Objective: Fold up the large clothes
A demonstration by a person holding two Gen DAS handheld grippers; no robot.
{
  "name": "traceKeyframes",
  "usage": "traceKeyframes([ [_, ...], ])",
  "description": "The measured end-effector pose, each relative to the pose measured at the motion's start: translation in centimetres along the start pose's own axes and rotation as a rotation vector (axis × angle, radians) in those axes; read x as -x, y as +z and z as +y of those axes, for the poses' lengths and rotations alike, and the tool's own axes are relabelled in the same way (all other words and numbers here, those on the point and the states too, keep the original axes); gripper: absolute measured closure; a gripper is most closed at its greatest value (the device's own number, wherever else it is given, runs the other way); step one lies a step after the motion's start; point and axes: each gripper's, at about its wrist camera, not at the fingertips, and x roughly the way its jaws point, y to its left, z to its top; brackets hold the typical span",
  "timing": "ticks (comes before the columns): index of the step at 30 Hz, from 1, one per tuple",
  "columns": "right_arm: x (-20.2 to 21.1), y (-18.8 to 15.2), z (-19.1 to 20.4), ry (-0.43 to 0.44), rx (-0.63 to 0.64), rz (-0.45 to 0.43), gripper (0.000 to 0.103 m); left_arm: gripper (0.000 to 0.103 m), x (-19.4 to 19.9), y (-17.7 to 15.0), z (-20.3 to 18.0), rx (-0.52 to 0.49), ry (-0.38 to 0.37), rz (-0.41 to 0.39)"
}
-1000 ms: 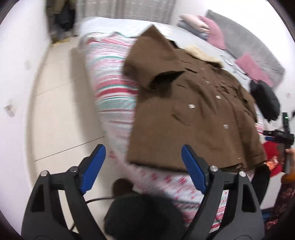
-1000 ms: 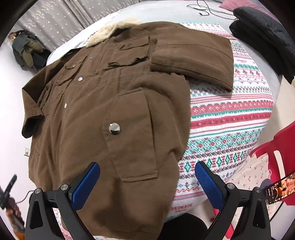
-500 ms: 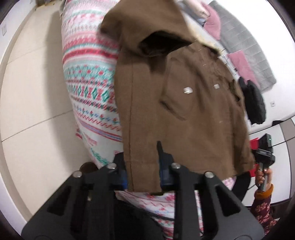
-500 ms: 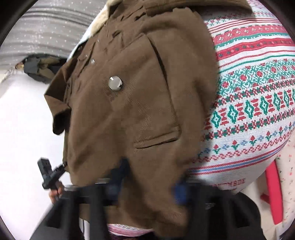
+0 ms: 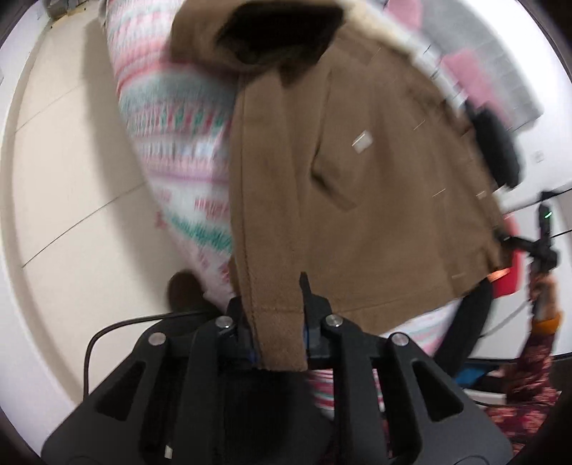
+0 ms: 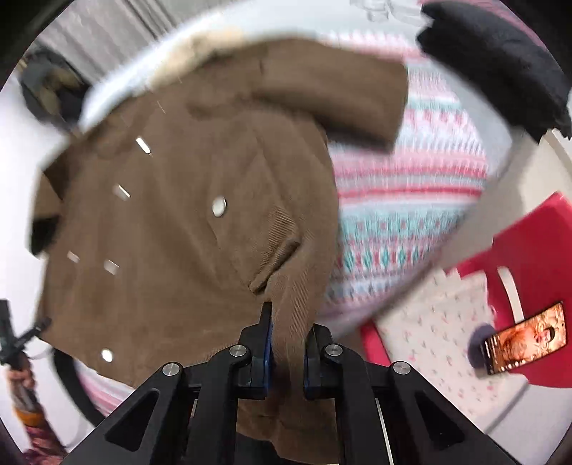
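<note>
A brown corduroy jacket (image 5: pixel 357 179) with a pale fur collar (image 5: pixel 379 32) lies face up on a bed with a pink and green patterned cover (image 5: pixel 171 118). Both sleeves are folded in over the body. My left gripper (image 5: pixel 277 322) is shut on the hem at one bottom corner. In the right wrist view the jacket (image 6: pixel 178 214) fills the left half, its snaps showing. My right gripper (image 6: pixel 287 332) is at the other bottom corner, its jaws closing with the pads pressing the hem between them. Both views are blurred.
A black garment (image 6: pixel 500 60) lies at the bed's far side. A red chair (image 6: pixel 536 243) carrying a phone (image 6: pixel 523 338) stands by the right corner. Pale tiled floor (image 5: pixel 71 179) runs left of the bed, with a dark shoe (image 5: pixel 184 289) and a cable beside it.
Both grippers stood wide open above the hem a second ago. They have dropped onto the jacket's bottom corners and closed on the fabric, and both views now look more steeply down.
</note>
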Motion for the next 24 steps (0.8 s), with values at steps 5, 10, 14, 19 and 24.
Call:
traceKeyframes([
  [5,-4.5,-0.7,1.6,-0.138,0.045,0.086,0.077,0.059,2.4,1.1,-1.2,-0.086,0.109,-0.068],
  [10,-0.7,1.7,2.3,-0.169,0.050,0.003,0.051,0.024,6.5,3.6,-0.9,-0.133,0.236,-0.267],
  [14,3.0,3.7,4.2,-0.182,0.073,-0.125,0.037,0.023,6.4,7.6,-1.7,-0.136,0.265,-0.317],
  [19,4.0,6.4,9.0,-0.070,0.125,-0.219,0.028,0.022,2.9,11.1,-6.5,-0.311,0.326,-0.352],
  [24,1.1,9.0,14.8,0.048,0.168,-0.222,0.028,0.022,-1.9,14.4,-9.8,-0.475,0.493,-0.370],
])
